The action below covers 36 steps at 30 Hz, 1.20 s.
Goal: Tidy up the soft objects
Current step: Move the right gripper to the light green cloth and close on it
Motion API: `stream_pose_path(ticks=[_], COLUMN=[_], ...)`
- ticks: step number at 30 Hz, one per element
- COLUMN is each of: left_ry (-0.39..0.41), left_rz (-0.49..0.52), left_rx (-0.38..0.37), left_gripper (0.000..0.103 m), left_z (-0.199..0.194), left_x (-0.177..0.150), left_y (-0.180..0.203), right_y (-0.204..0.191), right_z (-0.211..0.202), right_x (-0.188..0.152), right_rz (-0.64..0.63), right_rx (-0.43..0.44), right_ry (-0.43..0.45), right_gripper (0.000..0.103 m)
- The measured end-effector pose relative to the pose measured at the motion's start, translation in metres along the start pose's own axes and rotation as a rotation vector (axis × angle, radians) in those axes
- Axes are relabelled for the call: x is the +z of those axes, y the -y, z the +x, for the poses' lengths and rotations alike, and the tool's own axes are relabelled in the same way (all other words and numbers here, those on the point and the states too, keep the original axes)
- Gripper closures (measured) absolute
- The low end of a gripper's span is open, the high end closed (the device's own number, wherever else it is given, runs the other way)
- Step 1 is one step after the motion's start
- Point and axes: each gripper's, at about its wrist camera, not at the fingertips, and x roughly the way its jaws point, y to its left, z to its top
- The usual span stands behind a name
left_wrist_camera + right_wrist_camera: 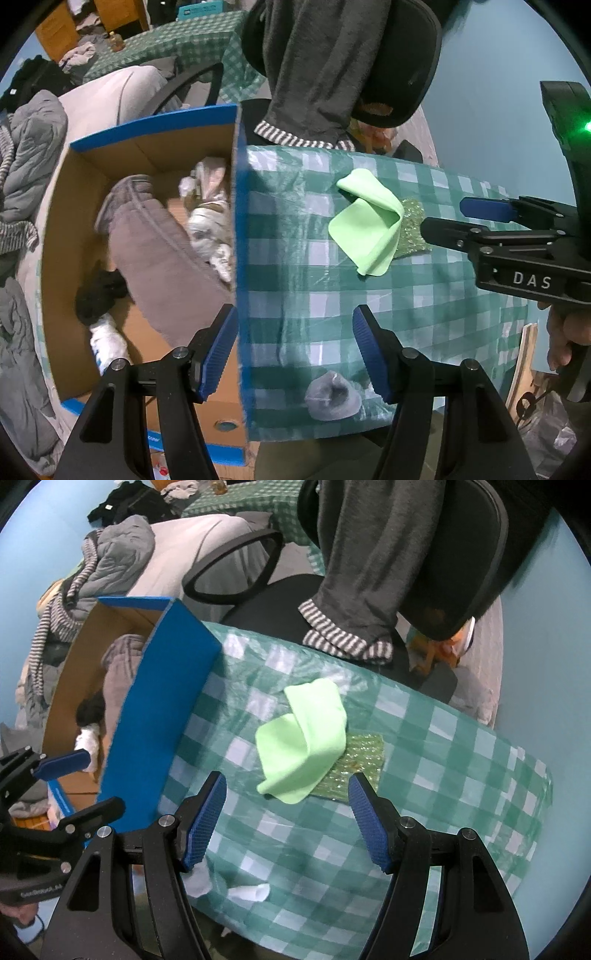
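Observation:
A light green cloth [369,225] [306,738] lies crumpled on the green checked tablecloth [314,266] [424,775], partly over a glittery green pad [412,229] [360,771]. A grey sock [332,397] lies at the table's near edge, showing as white bits [247,891] in the right wrist view. A blue-edged cardboard box [236,221] [155,716] at the left holds a brown-grey garment [162,258], a black item [98,295] and pale cloths [210,221]. My left gripper [295,350] is open, straddling the box wall. My right gripper [288,816] is open just short of the green cloth; it also shows in the left view [454,218].
A black office chair [369,598] draped with a dark grey striped-cuff garment [321,74] stands behind the table. A bed with grey bedding [118,554] lies left of the box. Another checked table [177,44] with clutter is farther back.

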Motion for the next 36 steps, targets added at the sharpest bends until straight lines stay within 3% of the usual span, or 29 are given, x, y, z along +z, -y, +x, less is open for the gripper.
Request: stream_pose_path(ticks=[29,31,36], left_ry=[-0.105,-0.112,-0.120], left_rz=[0.036,0.038,0.046], left_rx=[0.060,0.062,0.071], left_gripper=[0.037,0.037,0.037], left_z=[0.068,0.070,0.073], left_x=[0.030,0.030,0.029], left_y=[0.029,0.030,0.031], right_y=[0.029,0.030,0.032], right_z=[0.084,0.087,0.094], right_x=[0.019,0.021,0.021], right_rz=[0.029,0.028,0.035], right_rx=[-0.038,-0.035,-0.013], right_ry=[-0.117,-0.120,-0.136], right_gripper=[0.034,0.040,0.066])
